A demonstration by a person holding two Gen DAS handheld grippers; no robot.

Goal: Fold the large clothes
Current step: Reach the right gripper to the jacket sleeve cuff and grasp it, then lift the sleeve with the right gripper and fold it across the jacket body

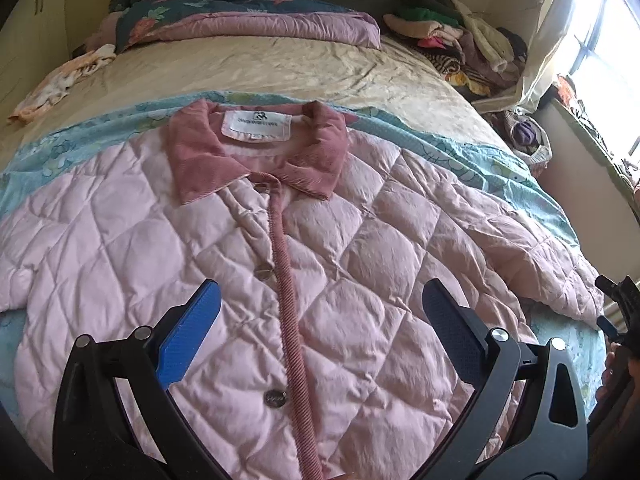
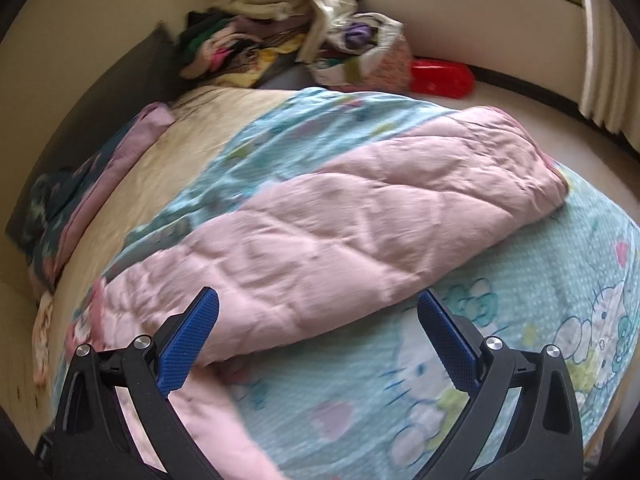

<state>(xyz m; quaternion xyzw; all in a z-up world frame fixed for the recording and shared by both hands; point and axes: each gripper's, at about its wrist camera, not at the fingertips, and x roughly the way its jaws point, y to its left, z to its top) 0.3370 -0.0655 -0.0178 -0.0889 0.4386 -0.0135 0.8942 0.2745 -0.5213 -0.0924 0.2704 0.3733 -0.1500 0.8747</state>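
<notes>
Left wrist view showed the left gripper (image 1: pixel 320 312) with its blue-padded fingers (image 1: pixel 192 332) spread wide and empty, hovering over the buttoned front of a pale pink quilted jacket with a dusty-rose corduroy collar (image 1: pixel 280 240). That jacket lay flat and face up on a light blue cartoon-print blanket (image 1: pixel 472 152) across the bed (image 1: pixel 300 64), collar pointing away. From the right wrist, the right gripper (image 2: pixel 318 320) likewise had its fingers apart, holding nothing, poised above the jacket's outstretched sleeve (image 2: pixel 360 208), which ran toward the bed's edge. Folding appeared not yet begun: the garment was spread, no crease made. A likely next move called for closing on the sleeve and carrying it inward across the chest.
</notes>
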